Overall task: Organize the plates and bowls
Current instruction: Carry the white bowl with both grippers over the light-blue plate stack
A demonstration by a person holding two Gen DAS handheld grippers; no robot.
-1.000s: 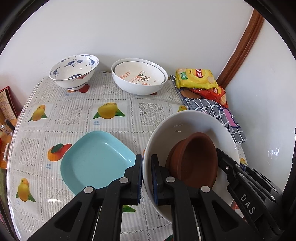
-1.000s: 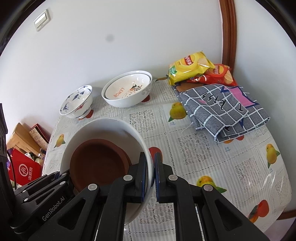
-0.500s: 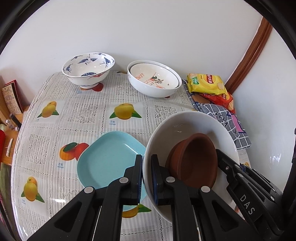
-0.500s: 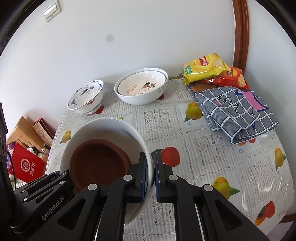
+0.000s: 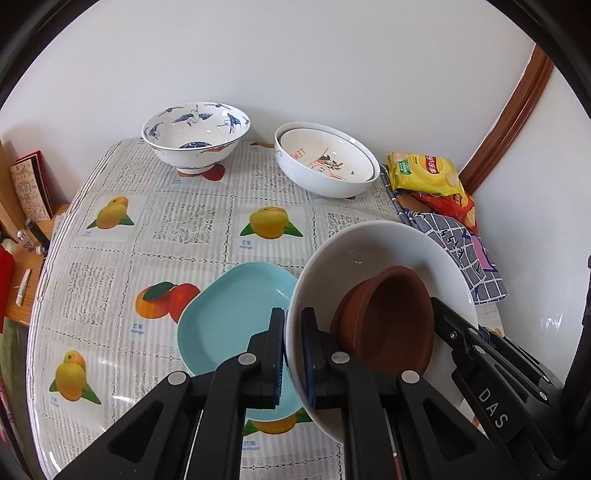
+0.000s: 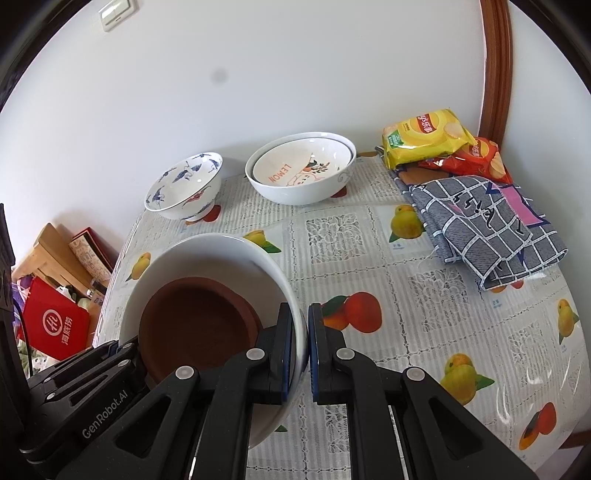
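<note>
Since a second ago the big white ceramic bowl (image 5: 373, 258), brown clay dish (image 5: 388, 317) nested inside, has moved over the teal square plate (image 5: 221, 325). Left gripper (image 5: 293, 350) and right gripper (image 6: 303, 350) each pinch its rim. Lemon-print bowls (image 6: 301, 171) already stacked; blue-crane bowl (image 5: 195, 138) still loose. Touchdown on plate probably pending.

Plain white wall (image 6: 258, 74) fills the top of both views, with a light switch (image 6: 115, 14) at upper left and brown wood trim (image 6: 496, 66) at upper right. The table (image 6: 369, 266) has a fruit-print cover; daylight glares off it.
</note>
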